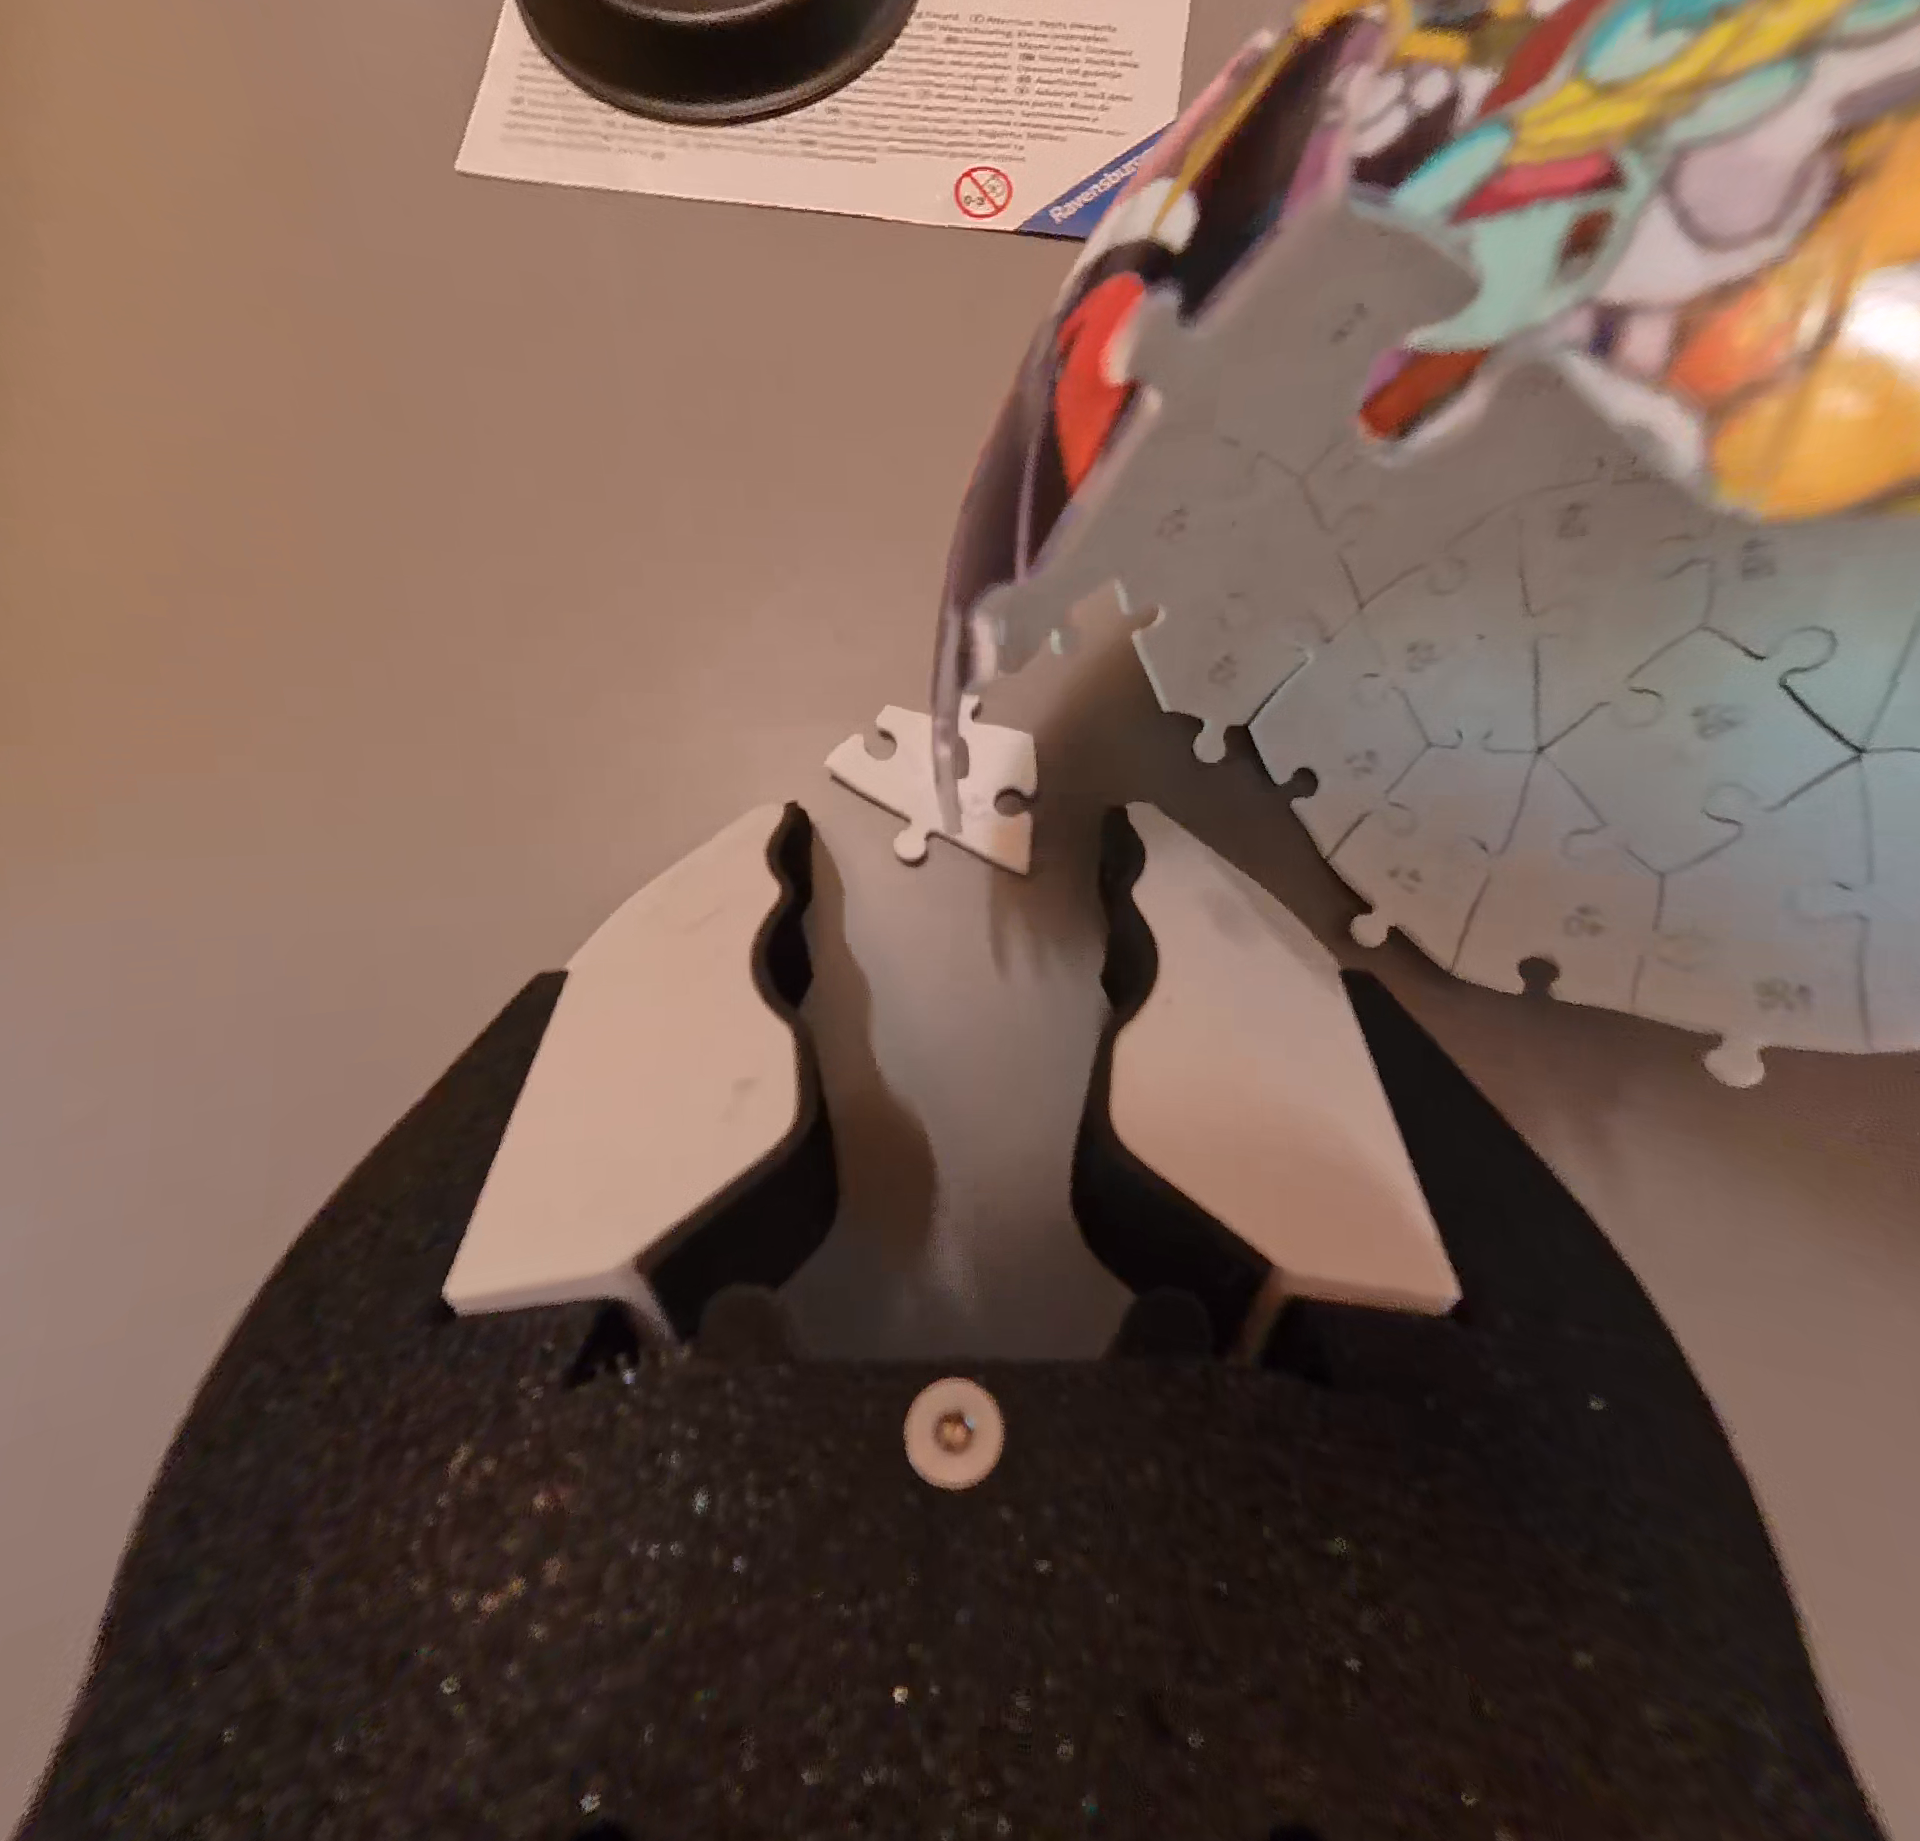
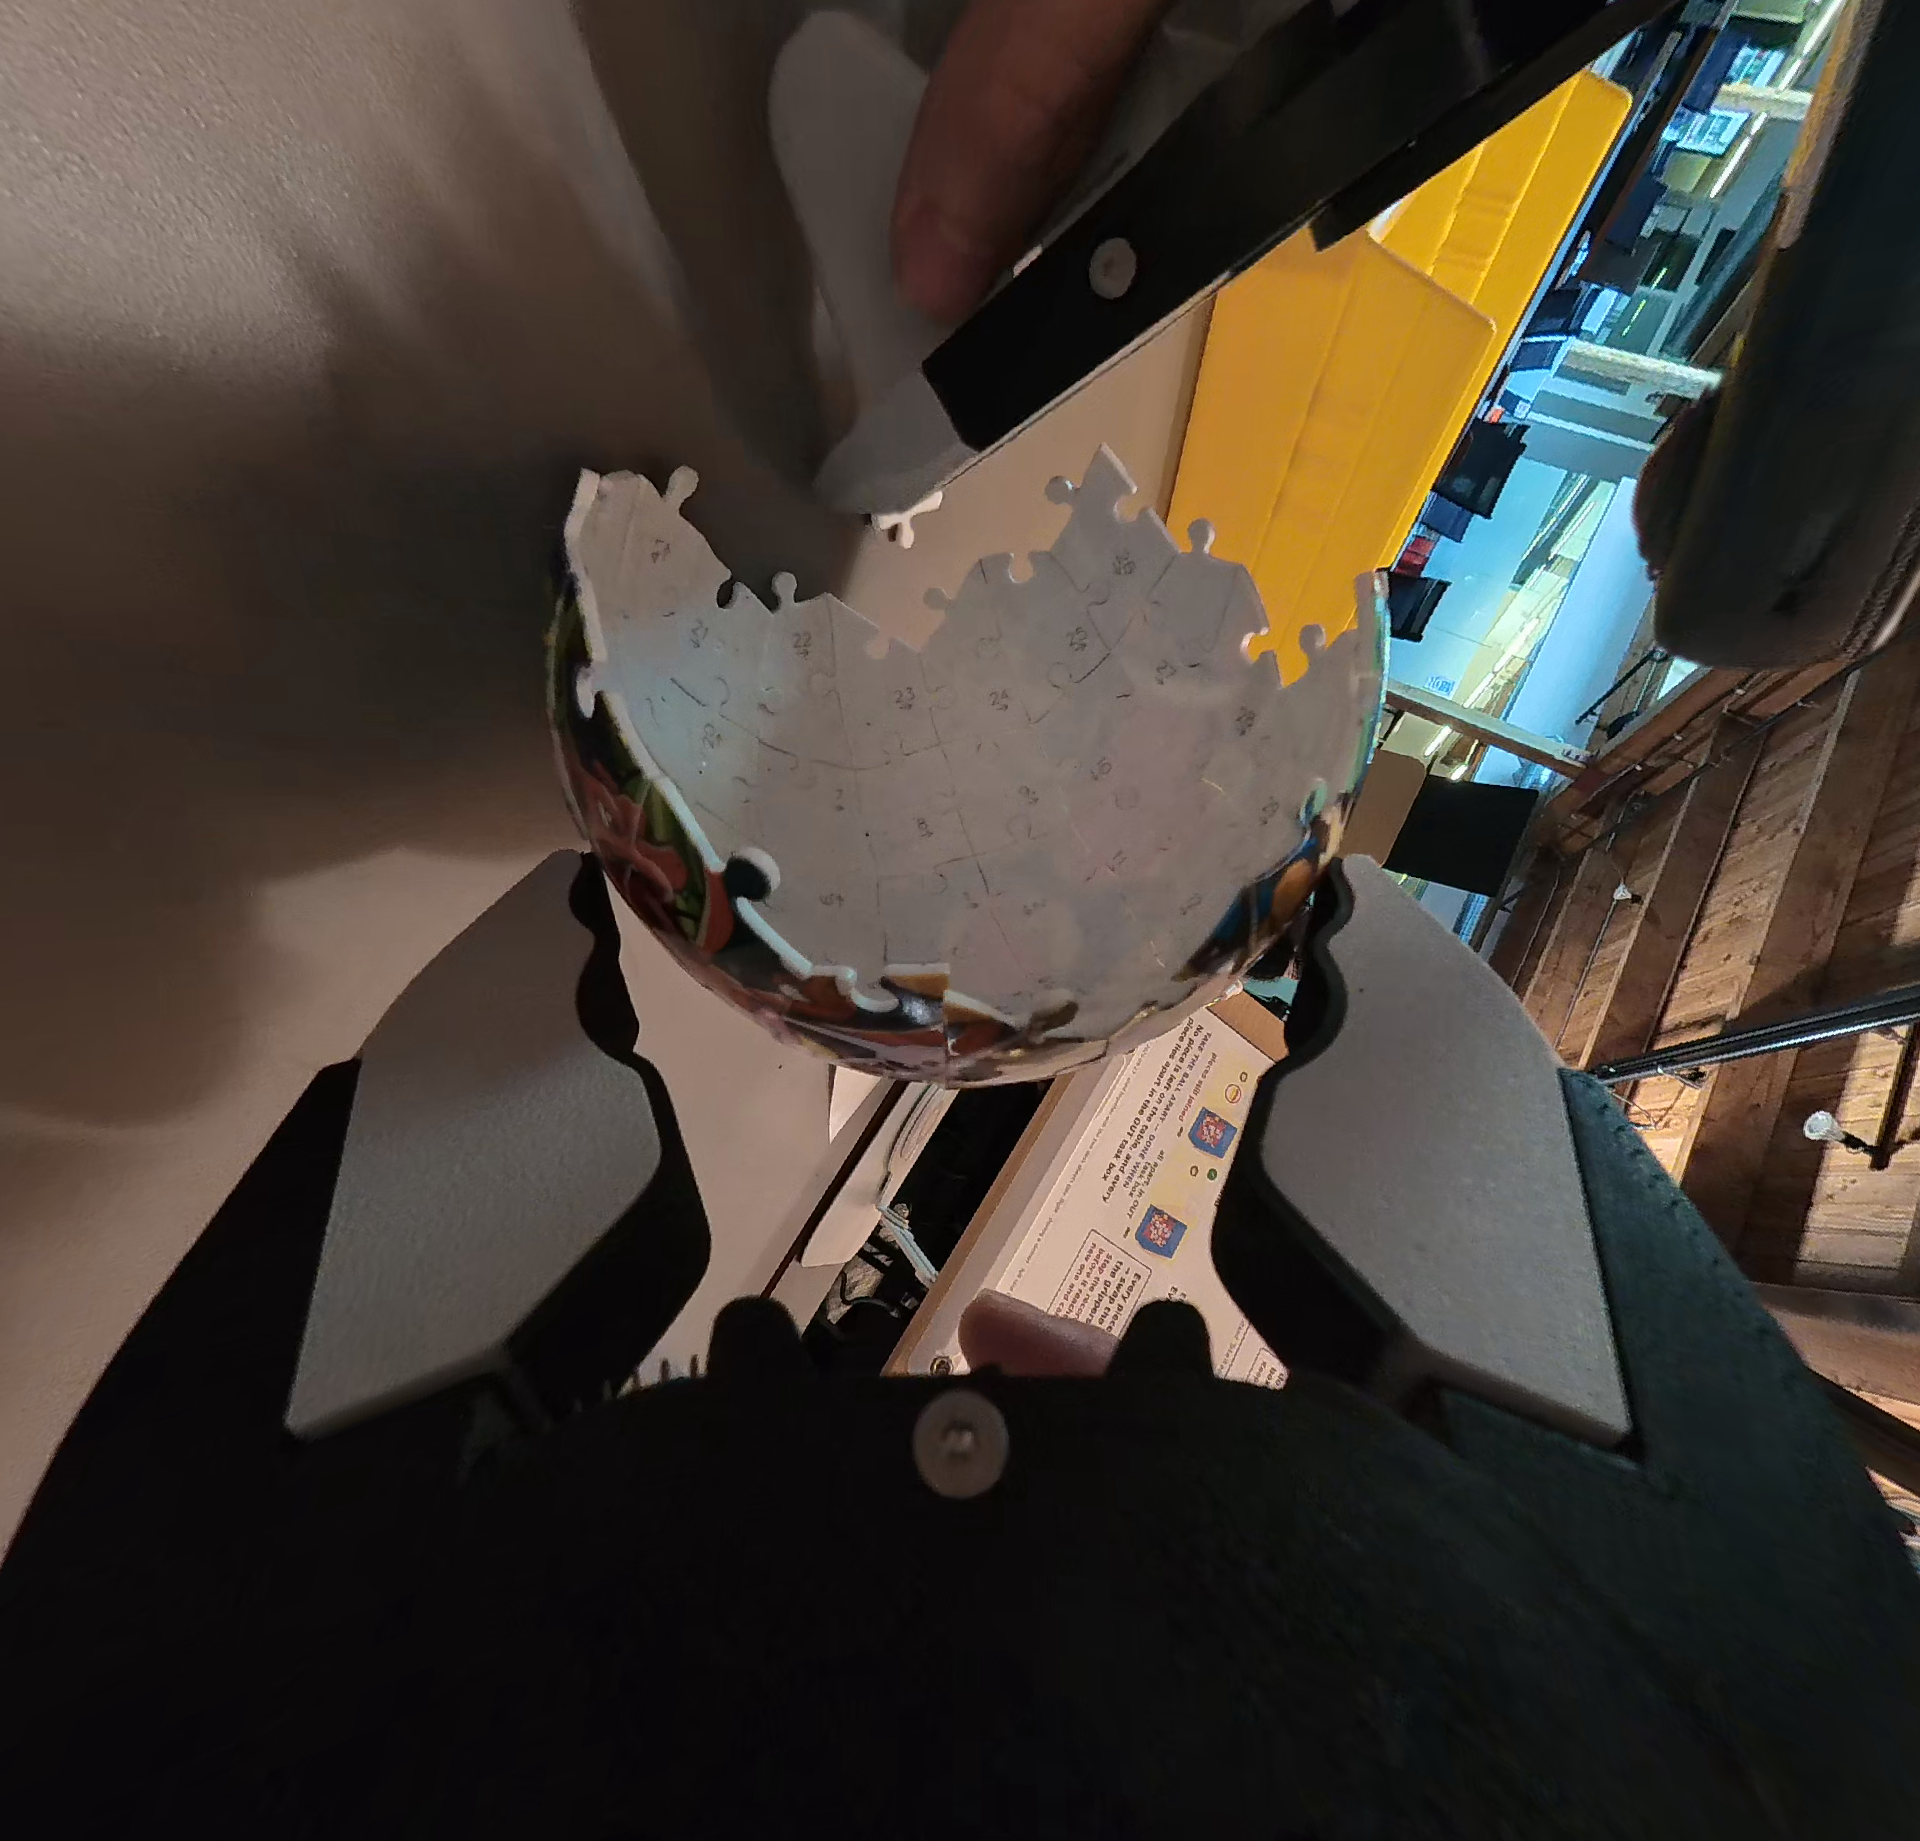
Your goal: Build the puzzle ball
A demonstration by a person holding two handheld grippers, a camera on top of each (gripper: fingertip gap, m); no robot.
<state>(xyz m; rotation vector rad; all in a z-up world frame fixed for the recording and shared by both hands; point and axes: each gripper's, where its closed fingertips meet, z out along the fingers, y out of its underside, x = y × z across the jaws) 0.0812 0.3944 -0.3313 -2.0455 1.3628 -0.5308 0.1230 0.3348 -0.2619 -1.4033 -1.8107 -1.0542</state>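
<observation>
Right tongs (image 2: 961, 898) clamped on the half-built puzzle ball (image 2: 966, 804), one finger (image 2: 488, 1116) against each side of the coloured shell, the pale numbered inside turned toward the camera and the jagged, tabbed rim uppermost. Ball held clear of the worktop (image 1: 364, 544), up and to the right in the left wrist view, its printed outer face and grey inner face both on show (image 1: 1507, 700). Left tongs (image 1: 961, 835) spread apart above the grey worktop, gripping nothing. Just ahead of their tips, one loose piece (image 1: 935, 799) lying pale side up on the worktop, partly behind the ball's lower edge; contact between the two impossible to judge. At the far edge, a black round stand (image 1: 717, 15) sitting on a printed leaflet (image 1: 1039, 98), well apart from the piece. In the right wrist view, the left tongs (image 2: 883, 441) seen from the side above the ball's rim, a hand (image 2: 997, 108) wrapped around them; yellow bins (image 2: 1403, 357) and wooden flooring (image 2: 1714, 856) beyond.
</observation>
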